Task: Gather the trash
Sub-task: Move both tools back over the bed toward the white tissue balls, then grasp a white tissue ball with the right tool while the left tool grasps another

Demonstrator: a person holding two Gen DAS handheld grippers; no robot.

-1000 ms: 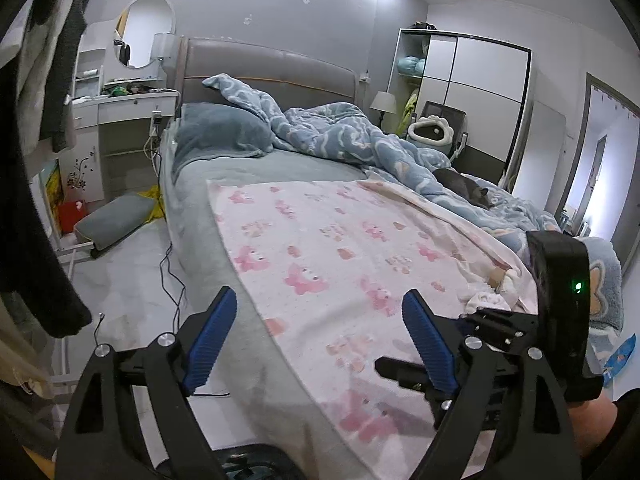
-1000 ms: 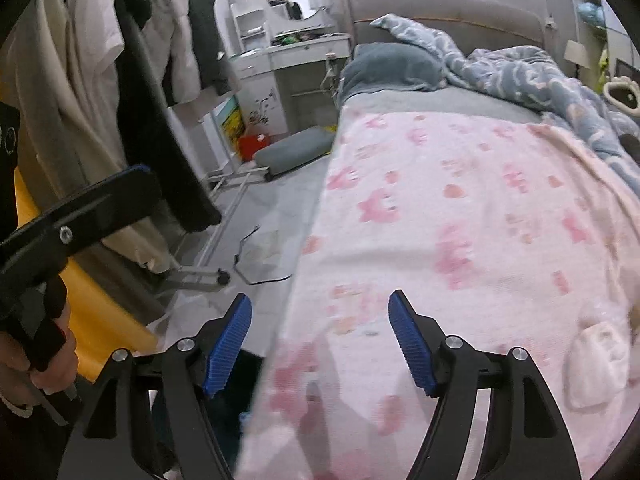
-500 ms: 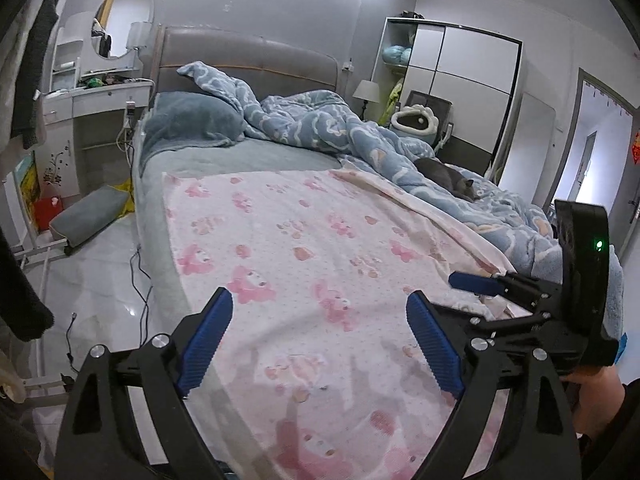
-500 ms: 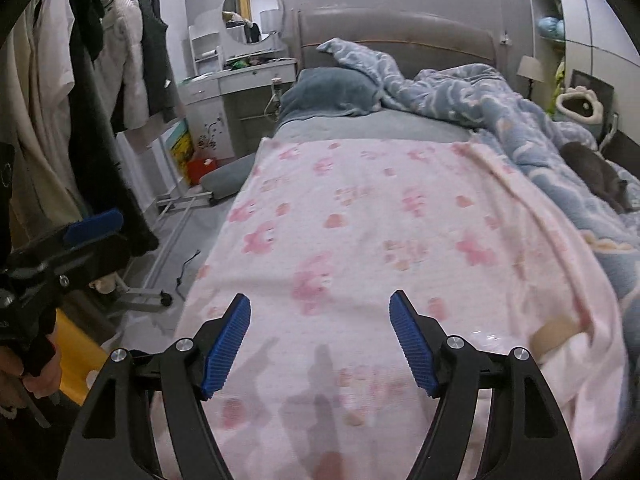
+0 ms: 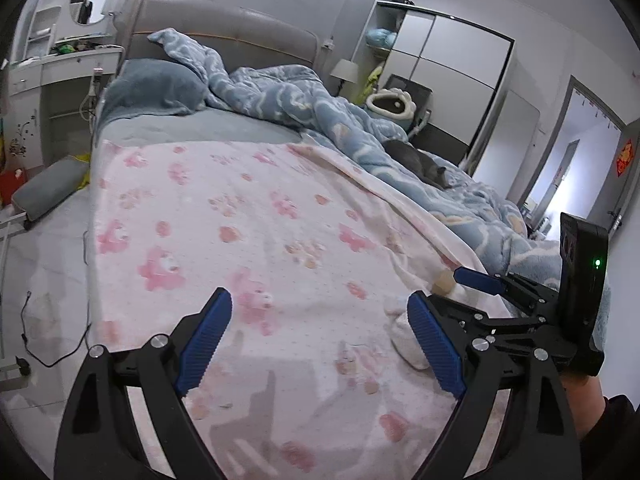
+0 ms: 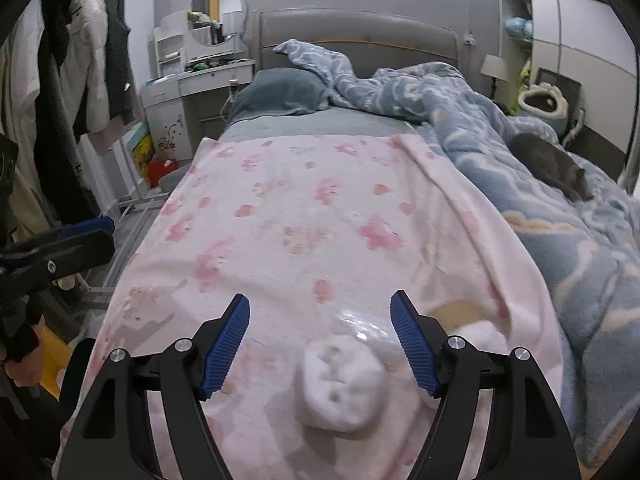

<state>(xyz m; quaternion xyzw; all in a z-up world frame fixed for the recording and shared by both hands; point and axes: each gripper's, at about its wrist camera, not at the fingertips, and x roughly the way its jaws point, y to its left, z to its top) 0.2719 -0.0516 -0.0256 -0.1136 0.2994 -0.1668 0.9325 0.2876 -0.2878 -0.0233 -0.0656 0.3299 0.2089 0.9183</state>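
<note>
A crumpled white tissue wad point(image 6: 340, 384) lies on the pink paw-print blanket point(image 6: 304, 216), low between the fingers of my right gripper point(image 6: 320, 312), which is open and not touching it. Clear plastic film point(image 6: 360, 324) glints just beyond the wad. To its right lie a tan scrap point(image 6: 452, 308) and a second white wad point(image 6: 480, 336). My left gripper point(image 5: 320, 320) hangs open over the blanket point(image 5: 240, 220) with nothing between its fingers. In the left wrist view a white wad point(image 5: 404, 340) lies by its right finger, and a blue finger of my right gripper point(image 5: 478, 281) reaches in.
A grey cat point(image 6: 552, 164) sleeps on the rumpled blue duvet point(image 6: 460, 112) at the right of the bed. Clothes hang on a rack point(image 6: 80, 80) at the left, beside a dressing table point(image 6: 192, 80). A cable point(image 5: 52, 360) trails on the floor left of the bed.
Both views have swung right from the bed's left edge and floor onto the pink blanket. The white wad has come between my right fingers. The left jaws stand slightly wider.
</note>
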